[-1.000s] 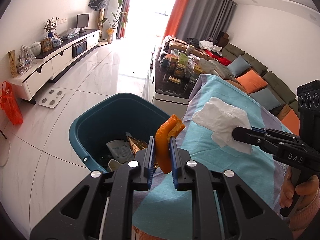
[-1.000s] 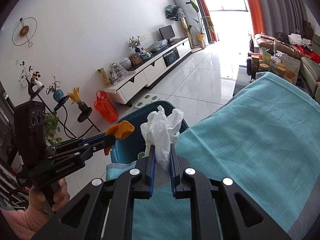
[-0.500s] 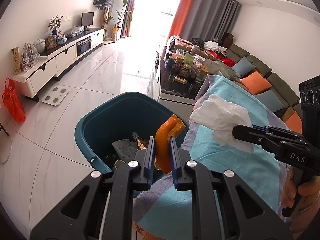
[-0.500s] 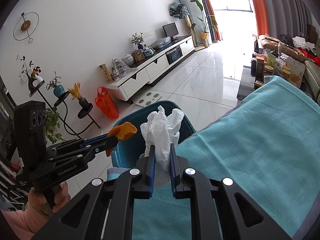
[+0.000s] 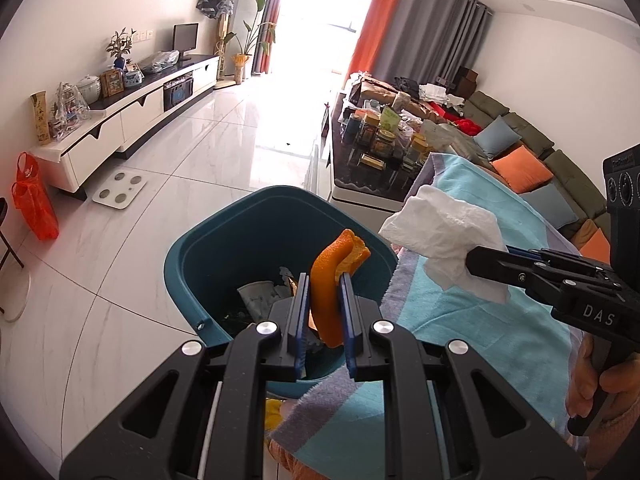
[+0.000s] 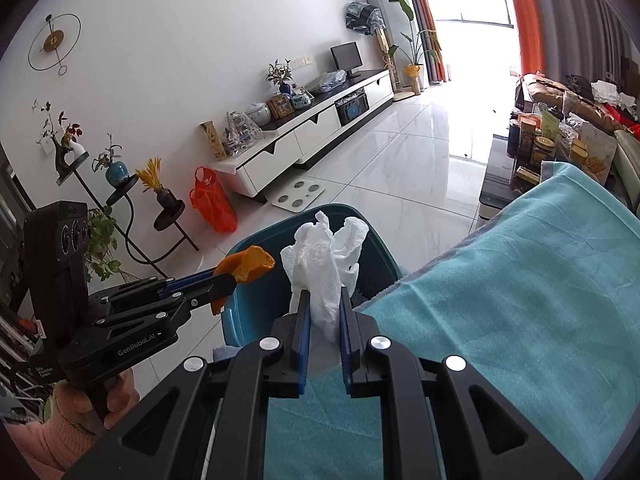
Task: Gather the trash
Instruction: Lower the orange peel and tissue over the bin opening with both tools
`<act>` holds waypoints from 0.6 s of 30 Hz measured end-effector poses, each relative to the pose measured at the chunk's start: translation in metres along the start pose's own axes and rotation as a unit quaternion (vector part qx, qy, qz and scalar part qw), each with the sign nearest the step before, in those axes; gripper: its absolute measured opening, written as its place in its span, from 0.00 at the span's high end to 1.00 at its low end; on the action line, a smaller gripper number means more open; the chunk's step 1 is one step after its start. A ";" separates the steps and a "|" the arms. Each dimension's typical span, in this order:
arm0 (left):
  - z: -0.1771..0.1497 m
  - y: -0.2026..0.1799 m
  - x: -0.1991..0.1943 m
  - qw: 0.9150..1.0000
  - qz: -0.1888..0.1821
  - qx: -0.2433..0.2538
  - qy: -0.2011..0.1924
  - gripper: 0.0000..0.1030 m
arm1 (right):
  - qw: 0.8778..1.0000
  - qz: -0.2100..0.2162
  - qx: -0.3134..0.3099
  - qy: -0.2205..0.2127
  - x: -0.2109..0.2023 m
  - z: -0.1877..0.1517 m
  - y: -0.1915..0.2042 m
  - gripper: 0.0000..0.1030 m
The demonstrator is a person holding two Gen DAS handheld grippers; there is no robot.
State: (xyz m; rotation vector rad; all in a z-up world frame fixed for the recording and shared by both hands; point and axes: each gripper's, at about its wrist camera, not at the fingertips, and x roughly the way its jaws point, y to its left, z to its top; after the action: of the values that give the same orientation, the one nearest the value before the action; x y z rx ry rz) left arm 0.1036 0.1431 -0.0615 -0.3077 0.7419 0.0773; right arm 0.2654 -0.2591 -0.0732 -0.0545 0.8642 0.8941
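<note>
My left gripper [image 5: 323,280] is shut on an orange peel [image 5: 332,276] and holds it over the open teal trash bin [image 5: 224,240], which has wrappers and scraps inside. My right gripper [image 6: 323,300] is shut on a crumpled white tissue [image 6: 324,264], held above the edge of the teal cloth [image 6: 520,300] beside the bin [image 6: 376,248]. In the left wrist view the right gripper [image 5: 474,258] with the tissue [image 5: 444,236] is to the right of the bin. In the right wrist view the left gripper [image 6: 230,280] with the peel [image 6: 246,266] is over the bin's left side.
The bin stands on a white tiled floor [image 5: 160,160] against the cloth-covered surface [image 5: 480,320]. A cluttered coffee table [image 5: 376,152] and a sofa [image 5: 532,168] lie beyond. A white TV cabinet [image 5: 120,116], an orange bag [image 5: 34,196] and a scale [image 5: 120,192] are to the left.
Both grippers have moved toward the bin with their loads. The peel now hangs over the bin's opening and the tissue has come closer to its rim.
</note>
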 end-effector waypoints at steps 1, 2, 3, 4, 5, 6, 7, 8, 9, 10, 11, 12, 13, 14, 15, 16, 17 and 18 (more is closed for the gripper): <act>0.000 0.001 0.001 1.000 0.001 0.000 0.000 0.85 | 1.000 -0.001 -0.001 0.001 0.001 0.000 0.001 0.89; 0.000 0.001 0.001 1.000 0.001 0.000 0.001 0.85 | 1.000 -0.001 -0.001 0.001 0.002 0.000 0.003 0.89; 0.001 0.001 0.001 1.000 0.002 -0.001 0.001 0.86 | 1.000 0.000 -0.002 0.002 0.003 0.001 0.003 0.89; 0.002 0.000 0.002 1.000 0.003 -0.001 0.001 0.86 | 1.000 0.000 -0.002 0.003 0.004 0.001 0.005 0.89; 0.002 0.000 0.002 1.000 0.003 -0.002 0.001 0.86 | 1.000 0.000 -0.003 0.004 0.005 0.002 0.005 0.89; 0.002 0.000 0.002 1.000 0.004 -0.002 0.001 0.85 | 1.000 0.000 -0.003 0.005 0.006 0.002 0.006 0.89; 0.002 -0.001 0.002 1.000 0.005 -0.002 0.001 0.86 | 1.000 0.000 -0.004 0.006 0.007 0.002 0.006 0.89; 0.002 -0.001 0.002 1.000 0.005 -0.003 0.001 0.85 | 1.000 0.000 -0.005 0.007 0.008 0.002 0.007 0.89; 0.002 -0.001 0.003 1.000 0.005 -0.004 0.000 0.86 | 1.000 0.000 -0.005 0.007 0.009 0.003 0.009 0.89; 0.002 -0.002 0.003 1.000 0.006 -0.004 0.000 0.86 | 1.000 0.001 -0.006 0.007 0.010 0.003 0.009 0.89; 0.002 -0.002 0.002 1.000 0.006 -0.004 -0.001 0.86 | 1.000 0.001 -0.007 0.008 0.011 0.004 0.010 0.89; 0.002 -0.002 0.003 1.000 0.006 -0.005 -0.001 0.86 | 1.000 0.001 -0.007 0.009 0.012 0.004 0.009 0.89; 0.001 -0.002 0.002 1.000 0.006 -0.005 -0.001 0.86 | 1.000 0.001 -0.008 0.010 0.013 0.005 0.009 0.89; 0.001 -0.002 0.002 1.000 0.007 -0.006 -0.001 0.86 | 1.000 0.001 -0.008 0.010 0.014 0.005 0.009 0.89; 0.001 -0.001 0.001 1.000 0.007 -0.005 -0.001 0.86 | 1.000 0.000 -0.008 0.011 0.015 0.005 0.010 0.89; 0.000 -0.001 0.001 1.000 0.007 -0.006 -0.001 0.86 | 1.000 0.000 -0.009 0.012 0.016 0.005 0.010 0.89; 0.000 -0.002 0.000 1.000 0.008 -0.007 -0.001 0.86 | 1.000 -0.001 -0.009 0.013 0.017 0.005 0.010 0.89; 0.000 -0.001 -0.001 1.000 0.009 -0.007 -0.001 0.86 | 1.000 0.000 -0.009 0.014 0.018 0.006 0.010 0.89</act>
State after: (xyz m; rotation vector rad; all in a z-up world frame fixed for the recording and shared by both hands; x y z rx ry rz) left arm 0.1030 0.1420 -0.0608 -0.3146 0.7416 0.0993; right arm 0.2679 -0.2379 -0.0787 -0.0828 0.8818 0.9021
